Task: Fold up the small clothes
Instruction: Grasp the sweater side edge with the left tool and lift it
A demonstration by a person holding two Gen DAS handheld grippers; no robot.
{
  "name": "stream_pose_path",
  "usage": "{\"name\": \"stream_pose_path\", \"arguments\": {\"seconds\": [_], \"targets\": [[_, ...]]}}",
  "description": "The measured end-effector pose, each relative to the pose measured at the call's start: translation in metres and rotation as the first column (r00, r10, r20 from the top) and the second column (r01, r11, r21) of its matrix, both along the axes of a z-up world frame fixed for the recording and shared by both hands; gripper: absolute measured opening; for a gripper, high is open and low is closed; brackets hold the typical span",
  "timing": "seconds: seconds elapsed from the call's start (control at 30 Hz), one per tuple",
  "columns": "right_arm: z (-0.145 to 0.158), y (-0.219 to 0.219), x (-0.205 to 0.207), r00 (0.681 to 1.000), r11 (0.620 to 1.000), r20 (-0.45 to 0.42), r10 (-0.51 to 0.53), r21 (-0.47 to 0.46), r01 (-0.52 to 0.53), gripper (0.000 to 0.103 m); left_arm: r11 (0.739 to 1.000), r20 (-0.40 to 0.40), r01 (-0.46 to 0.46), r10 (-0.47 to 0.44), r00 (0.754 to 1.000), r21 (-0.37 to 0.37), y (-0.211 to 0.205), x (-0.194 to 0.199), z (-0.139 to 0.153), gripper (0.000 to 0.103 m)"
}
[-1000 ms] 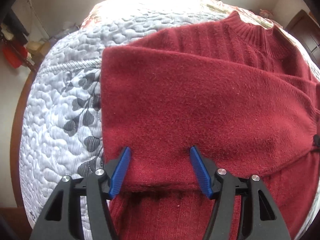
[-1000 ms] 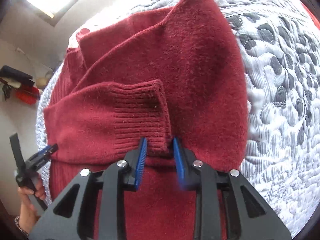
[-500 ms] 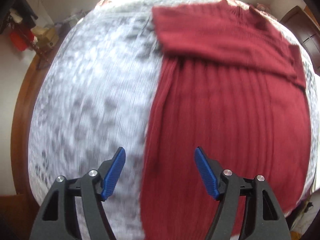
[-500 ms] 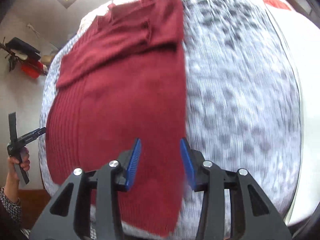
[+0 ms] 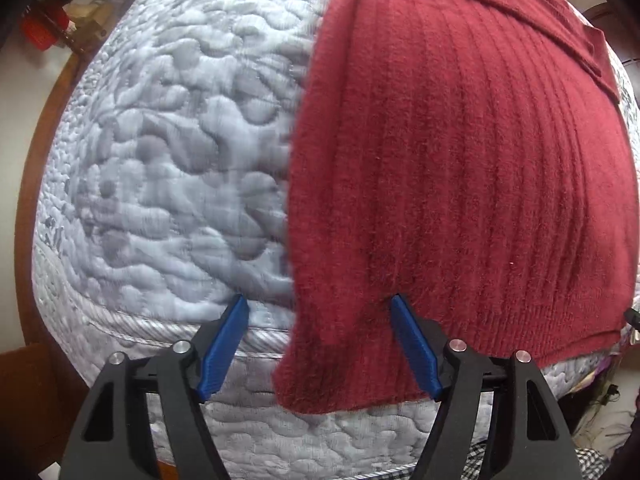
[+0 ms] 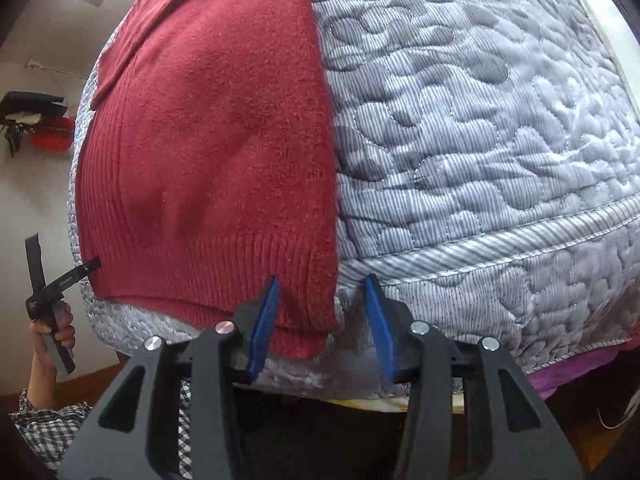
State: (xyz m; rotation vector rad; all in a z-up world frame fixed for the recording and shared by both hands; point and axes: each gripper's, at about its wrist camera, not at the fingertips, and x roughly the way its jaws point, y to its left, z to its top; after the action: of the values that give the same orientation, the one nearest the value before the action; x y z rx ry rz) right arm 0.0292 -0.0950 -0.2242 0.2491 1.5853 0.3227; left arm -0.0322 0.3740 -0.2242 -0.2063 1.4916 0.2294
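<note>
A dark red ribbed sweater (image 5: 460, 160) lies flat on the quilted bed, sleeves folded across its far end. Its hem hangs slightly over the bed's near edge. My left gripper (image 5: 318, 308) is open, its blue fingers standing on either side of the hem's left corner (image 5: 320, 368). In the right wrist view the sweater (image 6: 208, 140) fills the left half. My right gripper (image 6: 322, 284) is open around the hem's right corner (image 6: 308, 320). The left gripper (image 6: 60, 280) also shows at the far left, held in a hand (image 6: 52, 332).
The grey-white quilt (image 5: 160, 160) covers the bed, bare beside the sweater (image 6: 480, 120). A wooden bed frame (image 5: 24, 200) curves along the left. Red items sit on a shelf (image 5: 40, 32). A checked sleeve (image 6: 48, 420) and purple cloth (image 6: 580, 364) lie below the bed edge.
Both grippers have pulled back from the folded sleeves to the hem at the bed's near edge. The right gripper's fingers, close around the cuff before, now stand wider apart.
</note>
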Motion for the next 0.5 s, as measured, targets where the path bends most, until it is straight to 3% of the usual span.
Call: {"name": "stream_pose_path", "arguments": {"seconds": [0.13,0.23,0.3,0.33,0.4,0.5], "targets": [[-0.001,0.000,-0.008,1.000,1.000,-0.009,0.000,0.014,0.000,0.045,0.995,-0.012,-0.002,0.000,1.000,-0.096,-0.019,-0.003,-0.003,0.072],[-0.005,0.011,-0.011,1.000,0.999,-0.026,0.009,0.054,-0.007,0.042,0.995,-0.011,0.041,-0.042,0.999,-0.093,-0.035,-0.008,-0.006,0.070],[-0.008,0.020,-0.013,1.000,0.998,-0.029,0.009,0.057,-0.008,0.038,0.992,-0.006,0.054,-0.055,0.998,-0.112,-0.047,-0.012,-0.007,0.057],[-0.010,0.022,-0.013,1.000,0.999,-0.031,0.003,0.041,-0.002,0.028,0.992,0.000,0.057,-0.058,0.998,-0.114,-0.049,-0.014,-0.007,0.050],[-0.011,0.022,-0.011,0.999,0.998,-0.040,-0.020,0.057,0.022,0.016,0.983,0.011,0.053,-0.052,0.999,-0.176,-0.047,-0.014,-0.007,0.021],[-0.006,0.023,-0.012,0.998,0.996,-0.040,-0.046,0.078,0.049,0.012,0.963,0.006,-0.017,0.019,1.000,-0.268,-0.028,-0.012,-0.009,0.013]]}}
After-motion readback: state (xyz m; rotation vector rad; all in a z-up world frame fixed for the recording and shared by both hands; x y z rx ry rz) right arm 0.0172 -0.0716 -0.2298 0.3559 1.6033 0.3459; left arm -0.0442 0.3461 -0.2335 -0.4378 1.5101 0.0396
